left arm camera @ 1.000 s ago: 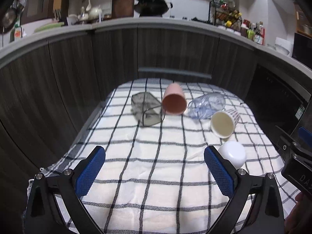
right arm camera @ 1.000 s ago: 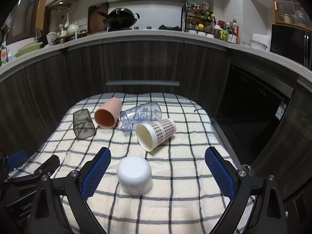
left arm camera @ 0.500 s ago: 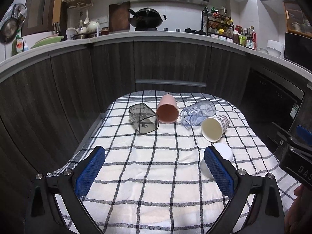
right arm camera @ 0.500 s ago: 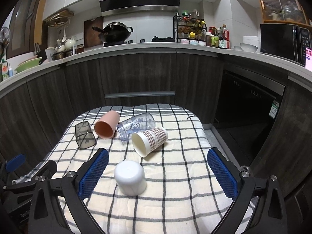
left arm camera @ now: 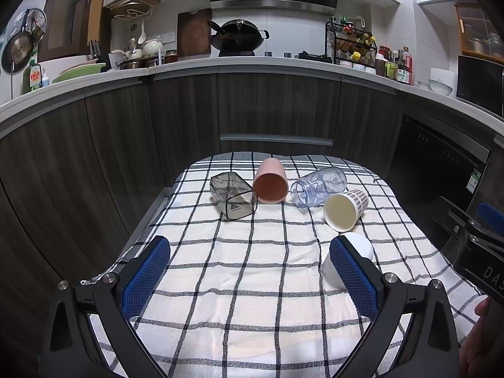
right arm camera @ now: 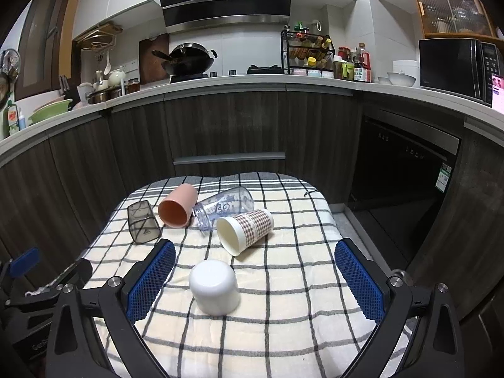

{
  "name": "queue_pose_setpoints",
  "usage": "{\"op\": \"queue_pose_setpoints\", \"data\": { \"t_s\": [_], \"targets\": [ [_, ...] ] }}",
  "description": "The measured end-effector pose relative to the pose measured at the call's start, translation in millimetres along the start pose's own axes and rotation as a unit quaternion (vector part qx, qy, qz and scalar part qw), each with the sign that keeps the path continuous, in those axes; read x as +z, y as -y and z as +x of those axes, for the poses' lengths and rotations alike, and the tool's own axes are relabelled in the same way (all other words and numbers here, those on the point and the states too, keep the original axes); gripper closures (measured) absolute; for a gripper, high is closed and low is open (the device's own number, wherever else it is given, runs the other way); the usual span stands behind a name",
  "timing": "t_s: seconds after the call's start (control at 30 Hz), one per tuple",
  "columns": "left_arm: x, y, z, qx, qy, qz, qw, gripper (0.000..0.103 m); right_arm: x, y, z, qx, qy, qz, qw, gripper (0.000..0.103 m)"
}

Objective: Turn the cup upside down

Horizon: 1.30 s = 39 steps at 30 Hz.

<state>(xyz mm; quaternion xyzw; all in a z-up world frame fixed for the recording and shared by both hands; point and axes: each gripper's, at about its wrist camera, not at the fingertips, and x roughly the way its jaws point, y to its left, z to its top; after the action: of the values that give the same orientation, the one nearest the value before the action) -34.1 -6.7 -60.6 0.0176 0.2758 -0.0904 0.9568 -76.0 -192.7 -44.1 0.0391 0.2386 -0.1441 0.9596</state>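
A white cup (right arm camera: 214,286) stands upside down on the checked cloth (right arm camera: 283,315); it also shows in the left wrist view (left arm camera: 356,249), partly behind a finger. Behind it several cups lie on their sides: a plaid paper cup (right arm camera: 244,230) (left arm camera: 345,210), a clear plastic cup (right arm camera: 224,208) (left arm camera: 318,186), a pink cup (right arm camera: 177,205) (left arm camera: 270,181) and a smoky square cup (right arm camera: 142,222) (left arm camera: 233,196). My left gripper (left arm camera: 250,275) is open and empty above the near cloth. My right gripper (right arm camera: 255,278) is open and empty, with the white cup between its fingers' line.
The cloth covers a small table in front of dark wood kitchen cabinets (left arm camera: 271,107). A dishwasher front (right arm camera: 406,170) stands to the right. The counter above holds a wok (right arm camera: 186,60), a spice rack (right arm camera: 307,52) and a microwave (right arm camera: 456,63).
Both grippers have drawn back and up from the table, so the cups look smaller and farther. The cups have not moved. Both grippers stay open.
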Motion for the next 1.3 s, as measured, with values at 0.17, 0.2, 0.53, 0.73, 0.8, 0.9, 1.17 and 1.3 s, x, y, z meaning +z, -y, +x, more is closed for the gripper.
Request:
{"op": "queue_pose_setpoints", "data": {
  "t_s": [0.17,0.2,0.53,0.73,0.8,0.9,1.17,1.3],
  "targets": [
    [-1.6,-0.8,-0.4,-0.002,-0.004,-0.002,1.0,0.0,-0.4,-0.7,-1.1,0.002,0.0,-0.001,1.0,0.001],
    [-1.6,-1.0,-0.4,-0.001,-0.004,-0.002,1.0,0.0,-0.4,-1.0,-1.4,0.003,0.0,-0.002,1.0,0.001],
    [-1.6,-0.7,0.7,-0.002,-0.004,-0.002,1.0,0.0,-0.3,-1.4,-1.4,0.002,0.0,-0.002,1.0,0.001],
    [-1.4,-1.3,0.8,-0.003,-0.005,-0.001,1.0,0.0,-0.5,-1.1,-1.3,0.002,-0.001,-0.001,1.0,0.001],
    [-1.3,-1.2,1.0,-0.003,-0.005,-0.002,1.0,0.0,-0.6,-1.4,-1.9,0.003,-0.002,-0.001,1.0,0.001],
    [-2.5,-0.5,1.1,-0.003,-0.007,-0.001,1.0,0.0,-0.4,-1.5,-1.4,0.002,-0.001,-0.001,1.0,0.001],
    [-2.5,-0.6,1.0,-0.003,-0.007,-0.001,1.0,0.0,-1.3,-3.6,-0.4,0.003,-0.003,-0.001,1.0,0.001],
    [-2.2,-0.7,1.1,-0.002,-0.007,-0.001,1.0,0.0,-1.2,-3.5,-0.5,0.003,-0.002,-0.001,1.0,0.001]
  ]
}}
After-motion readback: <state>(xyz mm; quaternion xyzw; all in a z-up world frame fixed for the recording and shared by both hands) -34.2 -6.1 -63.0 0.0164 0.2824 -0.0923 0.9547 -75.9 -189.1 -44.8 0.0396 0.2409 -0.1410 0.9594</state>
